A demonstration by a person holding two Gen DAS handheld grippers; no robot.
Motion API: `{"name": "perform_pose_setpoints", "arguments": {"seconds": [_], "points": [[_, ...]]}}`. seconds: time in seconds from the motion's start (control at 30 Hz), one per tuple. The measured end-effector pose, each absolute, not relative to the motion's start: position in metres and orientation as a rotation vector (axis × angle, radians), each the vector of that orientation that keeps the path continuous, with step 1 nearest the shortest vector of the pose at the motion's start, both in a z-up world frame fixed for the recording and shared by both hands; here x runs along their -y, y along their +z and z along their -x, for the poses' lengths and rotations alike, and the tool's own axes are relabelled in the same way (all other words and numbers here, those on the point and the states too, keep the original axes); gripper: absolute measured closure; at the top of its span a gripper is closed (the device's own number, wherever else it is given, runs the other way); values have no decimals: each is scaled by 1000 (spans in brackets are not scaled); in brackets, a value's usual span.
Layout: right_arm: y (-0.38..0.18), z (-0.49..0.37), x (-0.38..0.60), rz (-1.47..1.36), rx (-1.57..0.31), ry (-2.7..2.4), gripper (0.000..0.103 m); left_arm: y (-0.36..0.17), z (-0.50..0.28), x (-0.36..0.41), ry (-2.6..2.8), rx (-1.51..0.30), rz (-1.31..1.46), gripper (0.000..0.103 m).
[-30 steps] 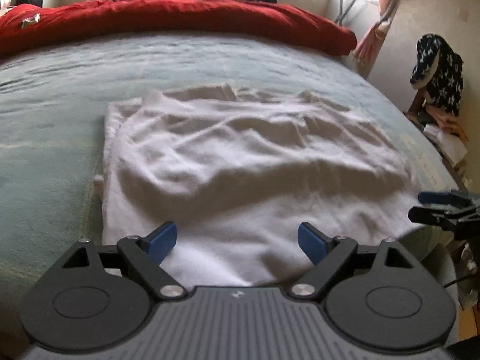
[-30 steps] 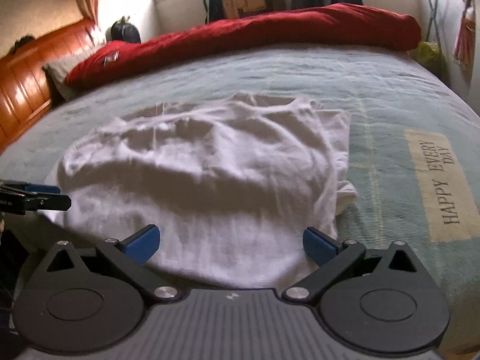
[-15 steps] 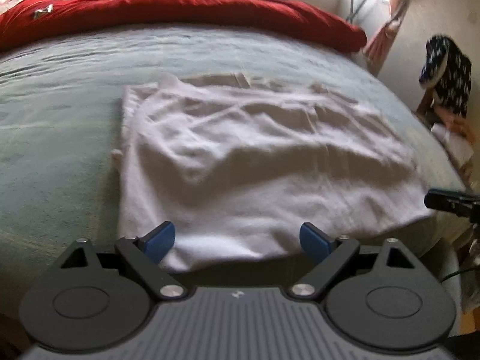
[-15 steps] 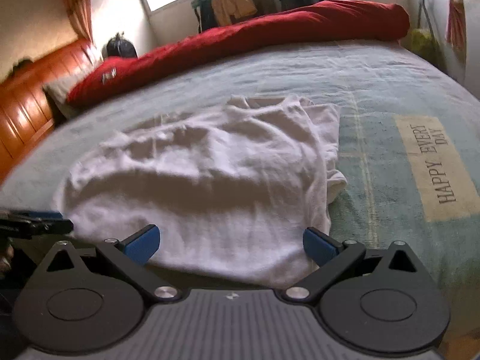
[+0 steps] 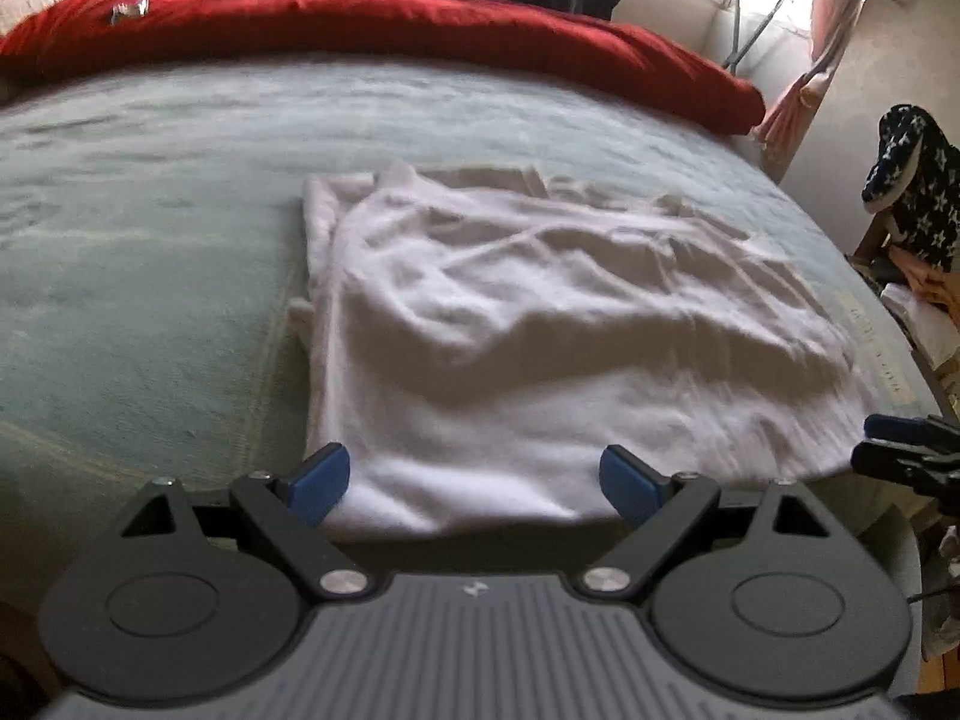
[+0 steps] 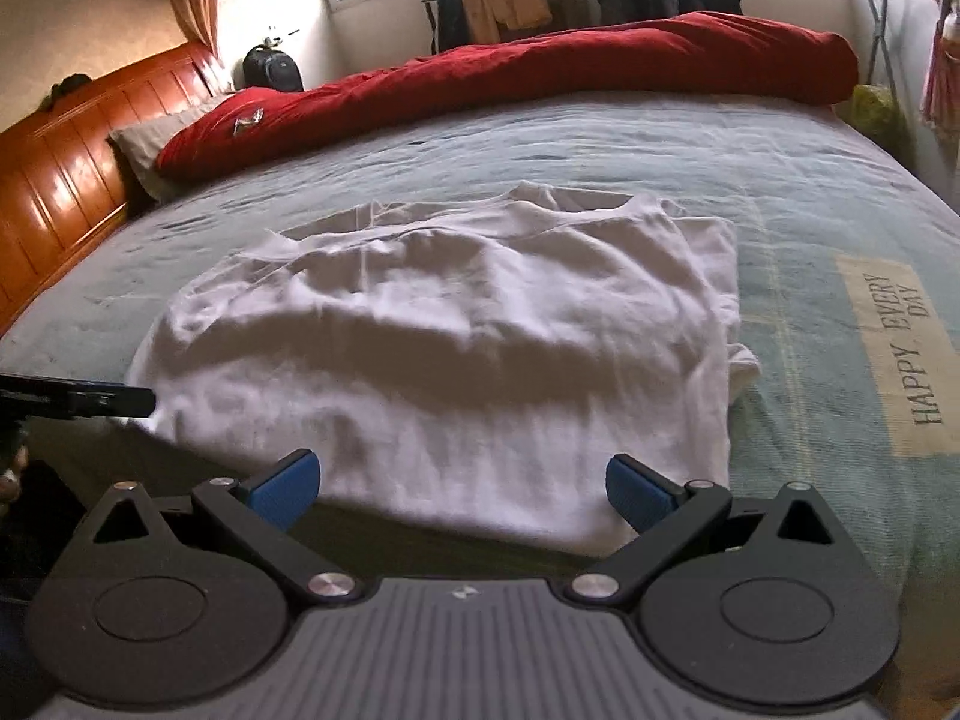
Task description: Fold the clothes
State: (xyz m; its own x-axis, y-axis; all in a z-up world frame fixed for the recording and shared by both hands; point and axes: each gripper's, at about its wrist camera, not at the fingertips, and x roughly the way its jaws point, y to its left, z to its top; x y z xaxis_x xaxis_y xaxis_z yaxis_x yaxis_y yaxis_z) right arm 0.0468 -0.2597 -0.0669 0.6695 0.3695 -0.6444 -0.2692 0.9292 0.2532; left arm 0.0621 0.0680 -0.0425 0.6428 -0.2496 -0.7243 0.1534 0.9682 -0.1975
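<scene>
A white t-shirt (image 5: 540,348) lies spread and wrinkled on the grey-green bedspread (image 5: 150,276), its hem at the near edge of the bed and its sleeves tucked under at the sides. My left gripper (image 5: 474,480) is open just in front of the hem's left part, nothing between its blue pads. In the right wrist view the same t-shirt (image 6: 456,360) fills the middle, and my right gripper (image 6: 462,486) is open before the hem's right part. Each gripper shows at the edge of the other's view, the right gripper (image 5: 900,450) low at the right.
A red duvet (image 6: 540,72) is bunched along the far side of the bed. A wooden headboard (image 6: 60,180) stands at the left. A "HAPPY EVERY DAY" label (image 6: 900,354) is on the bedspread (image 6: 810,192). A star-patterned garment (image 5: 918,192) hangs beside the bed.
Both grippers have drawn back toward the near edge of the bed, so the t-shirt looks farther away and its hem now lies between the fingertips rather than under them. They stay open.
</scene>
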Motion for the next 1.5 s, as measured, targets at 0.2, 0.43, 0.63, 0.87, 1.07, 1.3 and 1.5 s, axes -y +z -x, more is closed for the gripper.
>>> {"name": "perform_pose_setpoints", "arguments": {"seconds": [0.2, 0.43, 0.63, 0.87, 1.07, 1.3, 1.5], "points": [[-57, -45, 247, -131, -715, 414, 0, -34, -67, -53, -279, -819, 107, 12], [-62, -41, 234, -45, -733, 429, 0, -51, -65, -21, -395, -877, 82, 12], [-69, -42, 242, -82, -770, 423, 0, -53, -59, -16, -384, -892, 69, 12], [-63, -41, 244, -106, -738, 439, 0, -44, -59, -20, -346, -867, 55, 12], [-76, -40, 260, -124, -793, 381, 0, -47, -58, -23, -331, -885, 57, 12], [-61, -56, 272, -133, -707, 320, 0, -41, -59, -15, -345, -867, 41, 12], [-74, -61, 275, -134, -754, 286, 0, -46, -63, -12, -364, -894, 43, 12]]}}
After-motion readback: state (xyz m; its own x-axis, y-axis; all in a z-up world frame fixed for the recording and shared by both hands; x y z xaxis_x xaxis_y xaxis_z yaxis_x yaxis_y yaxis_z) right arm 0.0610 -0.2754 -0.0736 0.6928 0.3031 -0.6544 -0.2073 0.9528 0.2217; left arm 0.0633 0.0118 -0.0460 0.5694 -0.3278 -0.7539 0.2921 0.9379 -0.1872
